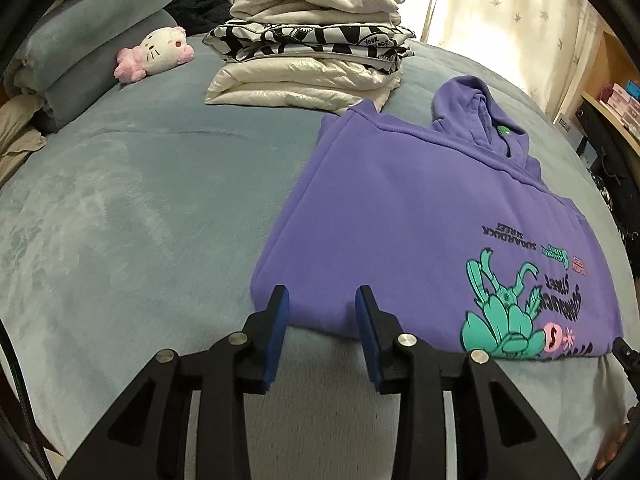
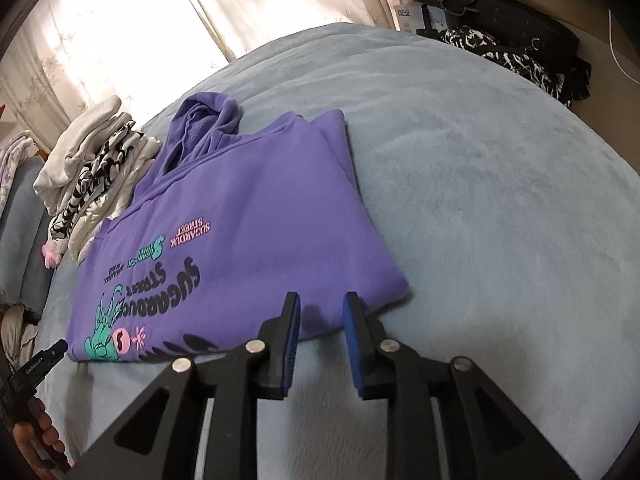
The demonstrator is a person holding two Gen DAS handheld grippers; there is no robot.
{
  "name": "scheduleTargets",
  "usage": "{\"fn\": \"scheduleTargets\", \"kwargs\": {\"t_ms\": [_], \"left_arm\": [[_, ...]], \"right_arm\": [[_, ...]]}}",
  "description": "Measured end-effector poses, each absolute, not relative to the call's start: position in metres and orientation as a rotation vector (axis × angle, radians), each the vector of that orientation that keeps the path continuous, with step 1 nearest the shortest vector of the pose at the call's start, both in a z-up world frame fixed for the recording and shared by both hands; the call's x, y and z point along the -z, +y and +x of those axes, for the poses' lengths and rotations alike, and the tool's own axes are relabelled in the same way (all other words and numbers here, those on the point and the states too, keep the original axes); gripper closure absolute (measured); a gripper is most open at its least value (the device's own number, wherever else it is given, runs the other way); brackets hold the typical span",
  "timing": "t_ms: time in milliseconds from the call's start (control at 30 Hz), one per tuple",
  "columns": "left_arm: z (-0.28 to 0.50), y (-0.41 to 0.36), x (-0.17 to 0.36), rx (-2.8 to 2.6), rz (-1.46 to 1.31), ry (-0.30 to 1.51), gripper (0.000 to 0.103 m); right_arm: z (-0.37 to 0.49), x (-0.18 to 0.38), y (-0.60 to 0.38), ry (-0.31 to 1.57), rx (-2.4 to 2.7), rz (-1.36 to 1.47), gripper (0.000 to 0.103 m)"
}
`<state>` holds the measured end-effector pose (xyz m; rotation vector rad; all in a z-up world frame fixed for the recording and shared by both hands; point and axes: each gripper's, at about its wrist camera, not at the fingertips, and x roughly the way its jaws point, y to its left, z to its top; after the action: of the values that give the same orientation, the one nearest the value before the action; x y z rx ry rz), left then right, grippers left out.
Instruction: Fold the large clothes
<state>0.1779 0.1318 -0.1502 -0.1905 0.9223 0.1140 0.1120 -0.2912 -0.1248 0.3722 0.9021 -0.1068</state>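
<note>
A purple hoodie (image 1: 420,208) with a green and pink print lies folded flat on the grey-blue bed, hood at the far end. It also shows in the right wrist view (image 2: 256,216). My left gripper (image 1: 322,300) is open and empty, its fingertips just before the hoodie's near left corner. My right gripper (image 2: 322,304) is open and empty, its fingertips just before the hoodie's near right corner. The left gripper's tip (image 2: 52,350) shows at the left edge of the right wrist view.
A stack of folded clothes (image 1: 312,56) stands beyond the hoodie on the bed (image 1: 140,208). A pink and white plush cat (image 1: 156,54) lies by grey pillows (image 1: 80,56). Curtains (image 2: 120,28) hang behind. Dark clothes (image 2: 520,60) and shelves are off the bed's right side.
</note>
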Motion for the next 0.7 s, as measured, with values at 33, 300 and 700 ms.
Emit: {"fn": "scheduleTargets", "kwargs": {"t_ms": [33, 300, 700], "left_arm": [[0.174, 0.131, 0.149, -0.117, -0.184, 0.924, 0.07], [0.138, 0.117, 0.122, -0.121, -0.136, 0.893, 0.07], [0.092, 0.09, 0.062, -0.105, -0.084, 0.78, 0.041]], "right_arm": [[0.11, 0.125, -0.291, 0.905, 0.099, 0.382, 0.081], [0.089, 0.116, -0.28, 0.886, 0.026, 0.44, 0.081], [0.066, 0.056, -0.257, 0.782, -0.118, 0.404, 0.069]]}}
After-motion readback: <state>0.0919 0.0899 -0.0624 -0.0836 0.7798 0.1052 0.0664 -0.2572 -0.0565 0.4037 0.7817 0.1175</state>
